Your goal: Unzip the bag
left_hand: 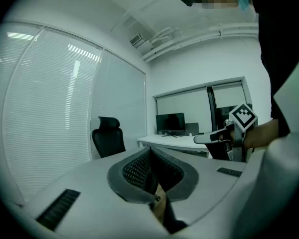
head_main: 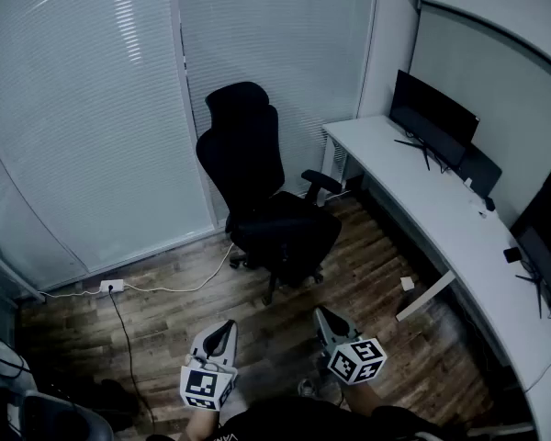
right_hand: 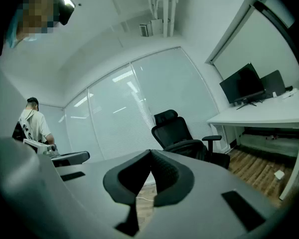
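The bag first: none of the three views catches it, so I cannot tell where it sits. What we do have is the pair of tools. The left gripper (head_main: pixel 226 327) is held low and near, right in front of the person, its jaws clenched tight together with nothing between them. Near it on the right, with a gap of bare floor between the two, the right gripper (head_main: pixel 323 318) is the same story: jaws pressed against each other, empty.

Both point roughly level, out across the room toward the black office chair (head_main: pixel 262 200). It stands in the middle of the wood-plank floor (head_main: pixel 165 324), its backrest toward the white blinds (head_main: pixel 92 108) on the far wall.

Along the right runs a long white desk (head_main: pixel 413 186). A dark monitor (head_main: pixel 433 118) stands at its far end, and a second screen (head_main: pixel 544 260) is nearer to us. By the desk's white leg a small white object (head_main: pixel 407 284) lies on the floor.

Over on the left, at the foot of the blinds, there is a white power strip (head_main: pixel 111 286). A white cable (head_main: pixel 179 288) trails right from it toward the chair's base, and a black cable (head_main: pixel 129 347) runs from it toward us.

The right gripper view also picks up another person (right_hand: pixel 32 126), in a white top and dark cap, standing off at the far left.
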`<action>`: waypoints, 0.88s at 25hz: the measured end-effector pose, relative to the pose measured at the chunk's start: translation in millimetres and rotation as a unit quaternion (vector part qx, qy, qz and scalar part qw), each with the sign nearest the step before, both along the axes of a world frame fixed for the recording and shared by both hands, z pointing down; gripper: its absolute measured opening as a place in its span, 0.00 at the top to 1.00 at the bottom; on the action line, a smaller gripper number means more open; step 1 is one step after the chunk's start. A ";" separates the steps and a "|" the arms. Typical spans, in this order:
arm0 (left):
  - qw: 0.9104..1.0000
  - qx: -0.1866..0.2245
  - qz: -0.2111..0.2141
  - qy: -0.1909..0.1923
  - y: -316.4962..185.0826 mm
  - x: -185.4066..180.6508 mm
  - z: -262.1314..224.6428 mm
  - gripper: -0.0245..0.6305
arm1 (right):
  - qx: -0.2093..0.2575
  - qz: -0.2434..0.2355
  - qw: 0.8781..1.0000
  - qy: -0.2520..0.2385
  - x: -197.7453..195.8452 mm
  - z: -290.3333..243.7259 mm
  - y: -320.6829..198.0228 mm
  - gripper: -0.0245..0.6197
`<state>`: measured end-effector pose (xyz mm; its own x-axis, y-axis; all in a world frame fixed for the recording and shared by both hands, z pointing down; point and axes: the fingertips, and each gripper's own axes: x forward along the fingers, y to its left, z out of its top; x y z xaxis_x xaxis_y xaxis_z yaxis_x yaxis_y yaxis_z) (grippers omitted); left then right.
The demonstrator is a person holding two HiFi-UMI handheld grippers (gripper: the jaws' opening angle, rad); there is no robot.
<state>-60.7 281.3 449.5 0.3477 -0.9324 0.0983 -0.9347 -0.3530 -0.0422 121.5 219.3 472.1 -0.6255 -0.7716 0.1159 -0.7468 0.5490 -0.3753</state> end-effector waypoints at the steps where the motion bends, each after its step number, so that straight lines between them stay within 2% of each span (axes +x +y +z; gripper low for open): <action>1: 1.000 -0.004 0.000 0.003 -1.7 2.8 0.2 0.93 | -0.002 -0.004 1.000 -0.006 0.8 0.0 -2.3 0.90; 8: 1.000 -0.005 -0.012 0.007 -29.9 17.9 10.8 0.93 | 0.000 -0.040 0.999 -0.025 6.6 0.4 -33.8 0.89; 13: 0.999 -0.008 -0.037 0.006 -63.8 35.6 20.8 0.93 | -0.014 -0.085 0.996 -0.016 14.1 9.6 -70.5 0.88; 19: 0.998 -0.019 -0.066 -0.016 -95.7 56.5 39.2 0.92 | -0.026 -0.135 0.991 -0.006 21.6 26.3 -104.2 0.78; 22: 0.998 -0.026 -0.063 -0.018 -110.6 56.4 45.8 0.84 | -0.033 -0.149 0.988 -0.003 14.6 35.9 -117.9 0.75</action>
